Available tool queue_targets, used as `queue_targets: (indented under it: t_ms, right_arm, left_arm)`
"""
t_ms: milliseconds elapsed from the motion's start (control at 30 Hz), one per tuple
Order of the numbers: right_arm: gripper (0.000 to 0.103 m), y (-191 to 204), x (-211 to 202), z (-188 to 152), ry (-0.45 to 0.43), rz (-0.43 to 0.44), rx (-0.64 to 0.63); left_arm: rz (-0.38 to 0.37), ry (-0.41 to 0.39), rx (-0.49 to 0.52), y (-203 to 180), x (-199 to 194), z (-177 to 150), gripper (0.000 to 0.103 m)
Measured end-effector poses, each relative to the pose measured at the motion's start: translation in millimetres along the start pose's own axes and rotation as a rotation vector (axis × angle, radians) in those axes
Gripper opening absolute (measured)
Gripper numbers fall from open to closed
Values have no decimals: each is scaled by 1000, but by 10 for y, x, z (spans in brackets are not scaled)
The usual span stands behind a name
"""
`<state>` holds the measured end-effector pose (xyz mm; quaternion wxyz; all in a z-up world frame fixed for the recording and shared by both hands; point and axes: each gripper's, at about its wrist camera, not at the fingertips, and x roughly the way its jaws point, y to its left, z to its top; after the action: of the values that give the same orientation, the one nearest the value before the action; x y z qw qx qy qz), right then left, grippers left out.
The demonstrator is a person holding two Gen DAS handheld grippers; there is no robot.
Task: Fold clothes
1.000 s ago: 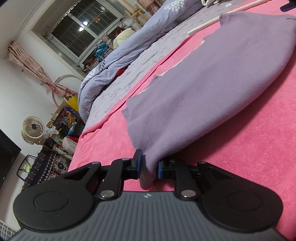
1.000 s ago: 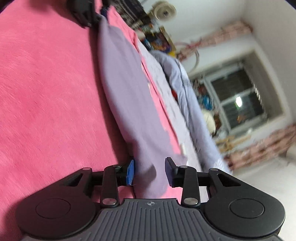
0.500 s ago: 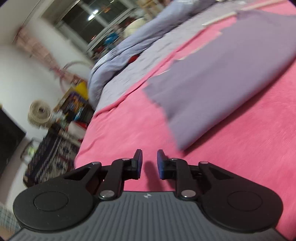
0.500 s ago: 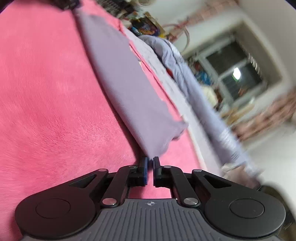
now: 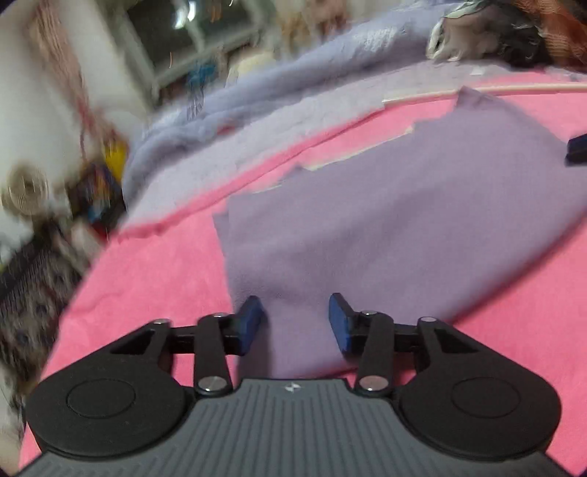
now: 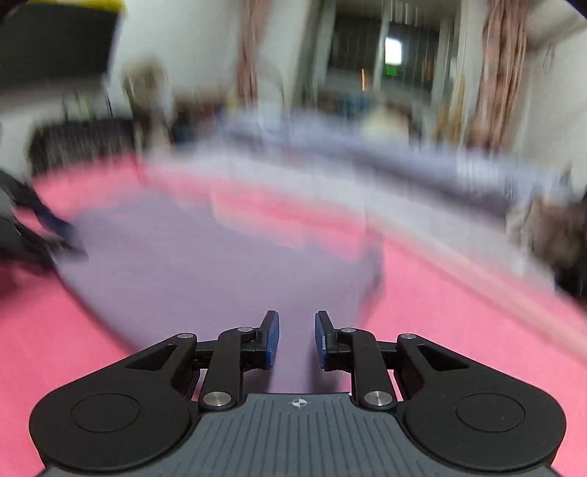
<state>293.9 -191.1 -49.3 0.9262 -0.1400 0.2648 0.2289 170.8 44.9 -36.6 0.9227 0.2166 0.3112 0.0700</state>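
Note:
A purple garment [image 5: 385, 220] lies folded flat on the pink blanket [image 5: 154, 279]. My left gripper [image 5: 296, 320] hovers over its near left corner. Its jaws are opening, and the cloth lies under the gap with neither pad pressing it. The right wrist view is blurred, but the same garment [image 6: 220, 264] spreads out ahead there. My right gripper [image 6: 297, 337] stands over the near edge, jaws opening a little with nothing pinched. Each gripper shows in the other's view: a blue pad of the right gripper [image 5: 578, 146] and the dark left gripper [image 6: 36, 235].
Behind the pink blanket lie a lilac sheet [image 5: 293, 124] and a bunched pale blue quilt [image 5: 330, 66]. A thin white rod [image 5: 513, 88] lies past the garment, with a heap of clothes [image 5: 495, 33] beyond it. A fan [image 5: 27, 189] and clutter stand off the bed's left side.
A second ago both grippers pinched the garment's edge. Both let go and drew back, and the cloth dropped flat. Both views rolled level, and the jaws now stand wider than half a second ago.

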Motion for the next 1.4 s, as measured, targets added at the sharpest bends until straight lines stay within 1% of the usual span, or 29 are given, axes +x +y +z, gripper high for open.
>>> queue_targets:
  t_ms: [67,100,133,167,200,267,300,333,367,433,467,500,533,600,667,700,733,833,900,933,1000,1067,1100,1167,1233,1267,1333,1367,1400]
  right_arm:
    - [24,-173,-134,-34,11,-47,67]
    - [27,-260,-200,-52,16,-71,100]
    - [27,-339,-270,-61,19,-97,124]
    - [27,-403,-348,-47,9,-115,139]
    - [27,-453,-428,-15,-18,-99,173]
    - [27,-464,-493,115,-73,-36,241]
    - [27,-403,-458,206,-79,-11,234]
    - [27,-342,-422,298,-85,15,227]
    - [27,-282,-387,389,-90,41,221]
    - [23,-161,-317,572,-102,92,207]
    - [17,-79,-264,648,-93,117,192]
    - [12,48,-166,704,-57,140,158]
    - [12,189,-38,769,-23,153,118]
    - [12,474,249,892,36,155,32]
    - [11,700,659,989,93,120,-26]
    - [6,800,894,1031,121,93,-47]
    - [4,858,1104,1080,141,62,-59]
    - [1,802,1582,1261,152,-44,-22]
    - [3,703,1720,1365,171,-68,41]
    - [5,654,1734,1403,175,-61,65]
    - [8,581,1593,1452,148,17,109]
    - [10,605,1344,1506,115,146,112]
    - [12,661,1238,1532,122,217,93]
    - [12,870,1123,1572,195,355,1]
    - [13,1177,1132,1540,249,432,-107]
    - [13,1361,1188,1521,254,435,-171]
    - [13,1591,1327,1573,202,406,-235]
    - [12,1647,1432,1619,185,397,-220]
    - [10,1639,1591,1671,190,390,-147]
  left_arm:
    - [41,5,36,38,-151,-48,62]
    - [46,4,41,75,-220,-38,64]
    - [42,-2,31,121,-279,3,65]
    - [18,-18,-4,162,-314,99,71]
    - [-18,-41,-51,198,-338,221,77]
    - [-103,-84,-139,238,-350,469,79]
    - [-154,-96,-171,209,-304,575,82]
    - [-189,-88,-192,163,-222,674,83]
    - [-208,-56,-193,86,-117,724,83]
    - [-212,42,-138,-139,126,631,83]
    - [-205,45,-132,-217,207,504,87]
    - [-196,11,-161,-220,217,394,92]
    - [-206,1,-194,-170,195,358,92]
    - [-268,25,-255,-47,252,324,95]
    - [-308,33,-302,50,287,293,96]
    - [-309,26,-300,55,284,285,96]
    - [-303,20,-292,45,288,276,96]
    - [-309,17,-296,63,284,266,96]
    - [-311,18,-299,53,304,274,96]
    - [-308,18,-298,46,302,276,96]
    - [-299,18,-292,33,337,298,96]
    - [-293,19,-289,22,350,301,96]
    - [-290,20,-289,17,353,304,96]
    - [-285,20,-287,9,349,305,96]
    - [-280,19,-284,-1,353,308,96]
    - [-279,19,-283,-1,353,306,96]
    - [-278,17,-284,0,347,298,96]
    - [-277,17,-285,0,346,297,96]
    - [-275,16,-285,1,346,297,96]
